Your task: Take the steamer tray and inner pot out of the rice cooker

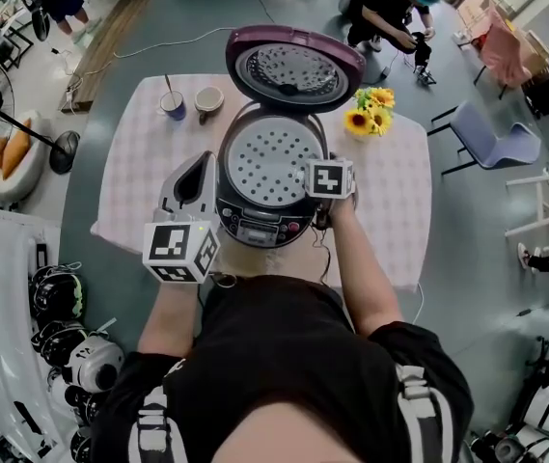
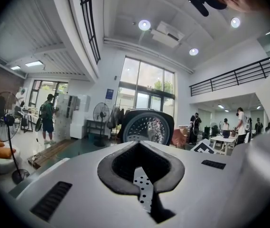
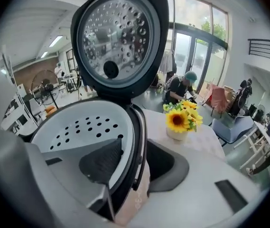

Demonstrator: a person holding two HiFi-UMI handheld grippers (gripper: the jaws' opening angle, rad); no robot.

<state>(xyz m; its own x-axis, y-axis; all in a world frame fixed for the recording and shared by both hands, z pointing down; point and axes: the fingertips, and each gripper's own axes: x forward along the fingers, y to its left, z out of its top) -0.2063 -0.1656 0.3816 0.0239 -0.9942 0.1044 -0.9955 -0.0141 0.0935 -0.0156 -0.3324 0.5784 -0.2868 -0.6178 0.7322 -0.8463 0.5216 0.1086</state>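
Observation:
The rice cooker [image 1: 264, 225] stands open on the table, its lid [image 1: 293, 66] raised at the back. The white perforated steamer tray [image 1: 269, 157] sits in its top and hides the inner pot. My right gripper [image 1: 320, 165] is at the cooker's right rim. In the right gripper view the gripper [image 3: 135, 146] straddles that rim, one pad inside against the tray [image 3: 78, 127] wall, the other outside the black rim. My left gripper [image 1: 200, 167] hovers shut by the cooker's left rim. Through its slit [image 2: 139, 144] shows a strip of tray [image 2: 143, 186], with nothing held.
A pot of sunflowers [image 1: 370, 109] stands right of the lid, and two cups [image 1: 173, 104] stand to its left. The pale checked table [image 1: 139, 162] is small, with its edges close around the cooker. A cord hangs off the near edge. People and chairs stand farther off.

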